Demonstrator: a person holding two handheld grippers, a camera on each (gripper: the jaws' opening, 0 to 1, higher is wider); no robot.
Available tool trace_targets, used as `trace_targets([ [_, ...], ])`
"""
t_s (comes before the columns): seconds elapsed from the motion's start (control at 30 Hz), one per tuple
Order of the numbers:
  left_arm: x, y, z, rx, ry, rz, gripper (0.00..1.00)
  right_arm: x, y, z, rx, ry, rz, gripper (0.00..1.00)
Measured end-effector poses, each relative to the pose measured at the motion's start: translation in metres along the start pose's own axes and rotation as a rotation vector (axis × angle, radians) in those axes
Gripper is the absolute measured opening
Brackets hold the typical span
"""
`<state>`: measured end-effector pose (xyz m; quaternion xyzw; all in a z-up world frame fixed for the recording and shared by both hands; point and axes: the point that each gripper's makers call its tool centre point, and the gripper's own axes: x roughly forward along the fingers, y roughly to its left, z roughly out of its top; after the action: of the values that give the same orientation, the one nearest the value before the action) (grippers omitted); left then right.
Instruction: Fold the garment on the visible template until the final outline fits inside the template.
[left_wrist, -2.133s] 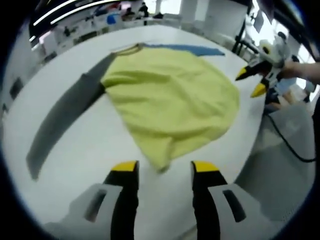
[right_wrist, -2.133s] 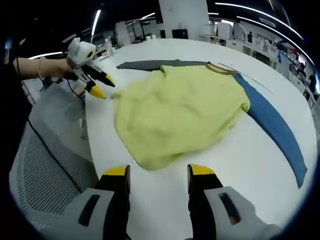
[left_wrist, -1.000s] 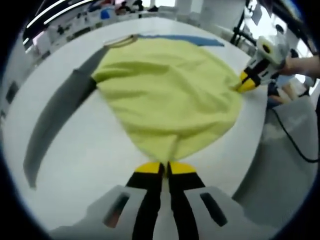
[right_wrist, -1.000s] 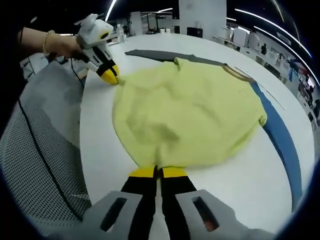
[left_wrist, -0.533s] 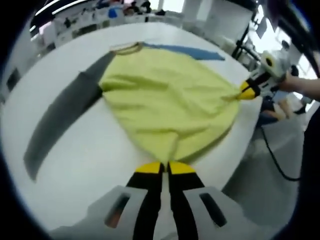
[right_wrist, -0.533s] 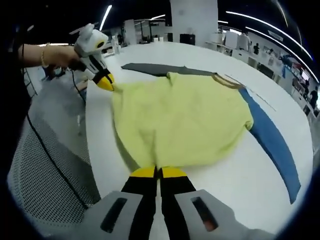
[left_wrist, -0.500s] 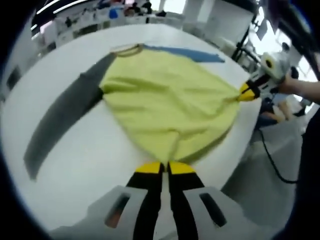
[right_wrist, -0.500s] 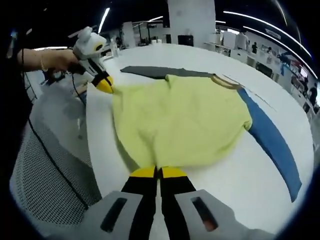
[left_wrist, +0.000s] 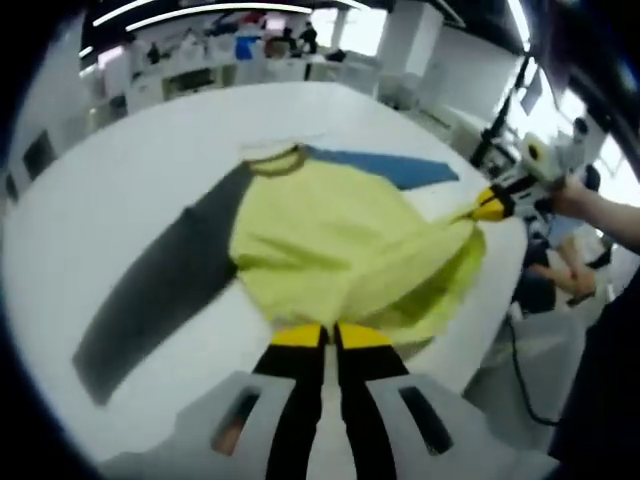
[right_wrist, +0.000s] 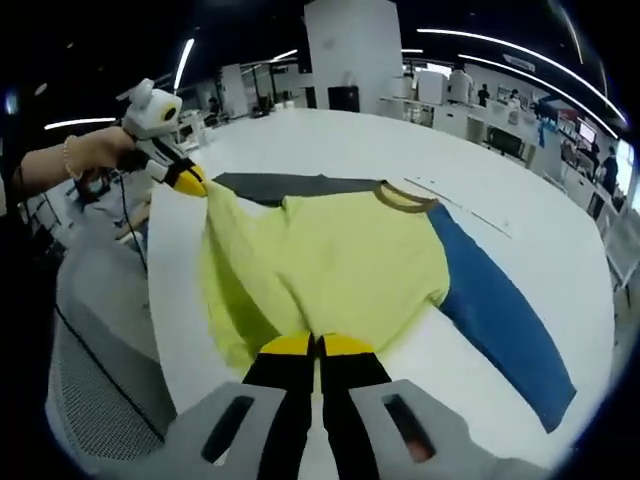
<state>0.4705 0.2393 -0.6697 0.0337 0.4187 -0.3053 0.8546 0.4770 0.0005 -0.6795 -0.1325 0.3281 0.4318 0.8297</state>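
Note:
A long-sleeved shirt lies on the white table (left_wrist: 120, 170), with a yellow body (left_wrist: 330, 235), a grey sleeve (left_wrist: 150, 295), a blue sleeve (left_wrist: 385, 167) and a tan collar (left_wrist: 277, 160). My left gripper (left_wrist: 322, 335) is shut on one corner of the yellow hem and holds it above the table. In the right gripper view the shirt (right_wrist: 335, 255) spreads ahead, and my right gripper (right_wrist: 317, 345) is shut on the other hem corner. Each gripper appears in the other's view: the right gripper (left_wrist: 487, 207) at the right, the left gripper (right_wrist: 190, 183) at the left. The hem hangs slack between them.
The table's near edge runs just below the lifted hem. A grey mesh chair (right_wrist: 90, 330) and a cable stand off the table beside it. Thin marks (right_wrist: 470, 215) lie on the table past the collar. Desks fill the far background.
Both grippers, open 2.1 s ago, shut on the hem corners by 1.0 s ago. Since then they have risen and carried the hem up off the table, toward the collar.

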Motion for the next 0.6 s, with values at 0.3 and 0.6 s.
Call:
trace_targets([
  [0.3, 0.03, 0.025, 0.029, 0.008, 0.028, 0.002, 0.0, 0.025, -0.043, 0.018, -0.056, 0.069, 0.006, 0.02],
  [0.6, 0.066, 0.055, 0.047, 0.02, 0.09, 0.005, 0.0, 0.053, -0.081, 0.022, -0.084, 0.125, 0.007, 0.02],
])
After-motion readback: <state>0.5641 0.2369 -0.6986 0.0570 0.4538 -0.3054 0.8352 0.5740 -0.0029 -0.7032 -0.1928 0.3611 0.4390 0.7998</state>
